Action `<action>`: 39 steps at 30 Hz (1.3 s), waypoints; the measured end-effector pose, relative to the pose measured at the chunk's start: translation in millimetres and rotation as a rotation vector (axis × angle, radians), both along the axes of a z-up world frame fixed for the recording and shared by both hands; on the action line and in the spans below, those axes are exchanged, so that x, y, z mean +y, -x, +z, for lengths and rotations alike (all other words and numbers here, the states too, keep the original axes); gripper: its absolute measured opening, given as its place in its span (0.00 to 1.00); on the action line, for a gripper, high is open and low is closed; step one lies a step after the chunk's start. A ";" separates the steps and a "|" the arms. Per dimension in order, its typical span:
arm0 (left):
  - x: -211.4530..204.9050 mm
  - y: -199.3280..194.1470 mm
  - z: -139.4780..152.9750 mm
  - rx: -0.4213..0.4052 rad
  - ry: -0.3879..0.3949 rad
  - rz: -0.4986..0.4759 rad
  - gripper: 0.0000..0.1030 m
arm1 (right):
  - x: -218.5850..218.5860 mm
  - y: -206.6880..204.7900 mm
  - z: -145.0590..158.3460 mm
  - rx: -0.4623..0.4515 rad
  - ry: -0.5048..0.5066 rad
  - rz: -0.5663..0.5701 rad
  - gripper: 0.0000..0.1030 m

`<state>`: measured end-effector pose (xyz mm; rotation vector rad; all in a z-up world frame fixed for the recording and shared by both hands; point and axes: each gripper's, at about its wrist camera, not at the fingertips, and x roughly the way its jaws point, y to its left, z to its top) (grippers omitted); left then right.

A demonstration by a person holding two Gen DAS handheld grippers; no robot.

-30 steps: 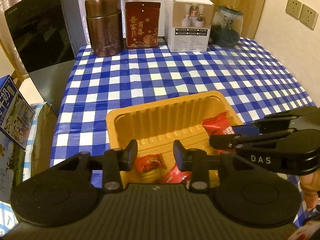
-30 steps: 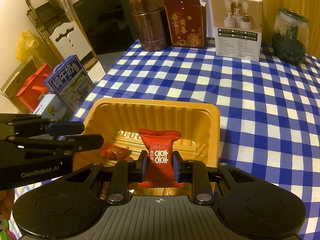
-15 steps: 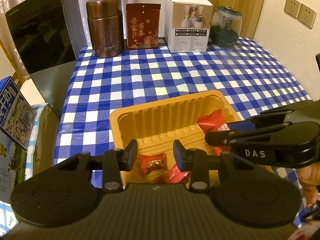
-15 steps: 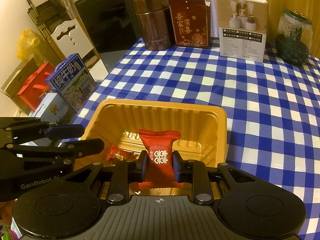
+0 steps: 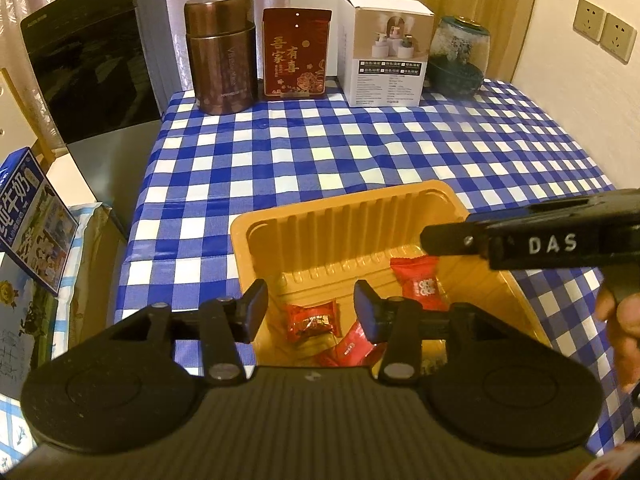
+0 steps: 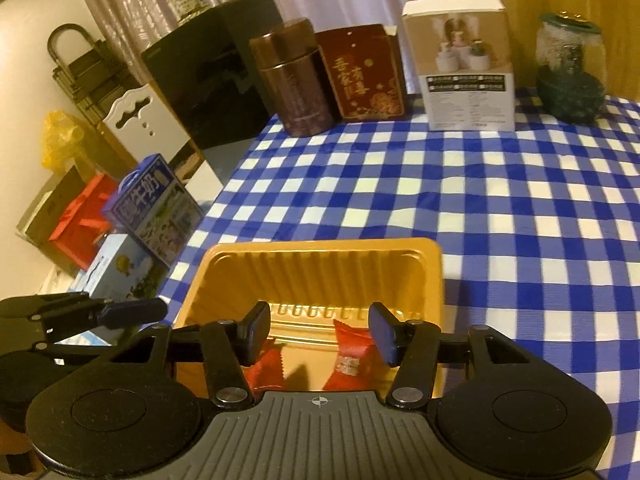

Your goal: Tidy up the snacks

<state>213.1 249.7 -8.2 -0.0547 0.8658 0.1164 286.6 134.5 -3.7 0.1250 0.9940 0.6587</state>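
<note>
Candy [image 6: 352, 354] has dropped from the opening right claw [image 6: 318, 334] into tray [image 6: 320, 246].

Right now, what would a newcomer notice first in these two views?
The orange plastic tray at the near edge of the blue checked tablecloth, with red wrapped candies lying inside. Both grippers hover over it: the right gripper is opening with a candy below it, and the left gripper is opening too. Along the far edge stand a brown canister and boxes.

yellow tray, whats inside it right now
The yellow tray holds red wrapped candies: one by the right wall, one in the middle, another nearer the left gripper. That gripper's body hides the tray's near end.
</note>
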 end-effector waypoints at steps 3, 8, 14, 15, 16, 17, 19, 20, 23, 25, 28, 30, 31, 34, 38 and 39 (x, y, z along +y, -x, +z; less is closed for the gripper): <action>-2.5 5.4 2.4 -0.006 0.004 0.003 0.48 | -5.6 4.2 6.1 -0.004 0.009 -0.012 0.53; -9.2 22.2 10.4 -0.027 0.026 0.028 0.61 | -17.5 19.8 18.9 -0.009 0.024 -0.033 0.55; -21.7 50.4 26.0 -0.052 0.037 0.069 0.74 | -36.4 49.1 37.5 -0.019 0.033 -0.042 0.60; -24.1 56.0 28.6 -0.059 0.044 0.074 0.78 | -39.3 54.6 40.9 -0.023 0.033 -0.042 0.60; -26.7 61.9 31.8 -0.068 0.051 0.078 0.79 | -41.4 59.7 43.9 -0.026 0.035 -0.041 0.60; -29.4 67.3 34.9 -0.076 0.055 0.078 0.81 | -43.2 65.4 47.1 -0.029 0.036 -0.039 0.61; -33.6 78.5 40.9 -0.094 0.061 0.088 0.88 | -46.5 78.1 53.2 -0.038 0.037 -0.028 0.63; -36.4 85.4 43.8 -0.106 0.062 0.096 0.94 | -47.8 84.0 55.6 -0.040 0.034 -0.024 0.65; -43.2 104.0 49.8 -0.129 0.059 0.111 1.00 | -53.1 103.9 60.0 -0.050 0.032 -0.021 0.68; -47.7 117.1 52.6 -0.137 0.067 0.120 1.00 | -57.2 117.9 62.5 -0.060 0.044 -0.020 0.70; -56.0 138.7 55.1 -0.145 0.064 0.139 1.00 | -66.0 135.7 67.6 -0.072 0.049 -0.027 0.71; -63.1 152.1 56.2 -0.150 0.046 0.147 1.00 | -73.6 146.6 72.5 -0.085 0.047 -0.040 0.71; -66.5 158.4 57.1 -0.155 0.037 0.151 1.00 | -76.9 151.5 74.8 -0.089 0.046 -0.048 0.72; -73.2 176.1 60.3 -0.180 0.031 0.176 1.00 | -85.7 168.0 83.0 -0.105 0.040 -0.057 0.72; -83.6 194.9 64.5 -0.206 0.025 0.195 1.00 | -95.9 190.7 92.7 -0.139 0.038 -0.063 0.72; -86.3 199.4 65.6 -0.210 0.023 0.200 1.00 | -98.1 197.1 94.8 -0.151 0.039 -0.062 0.72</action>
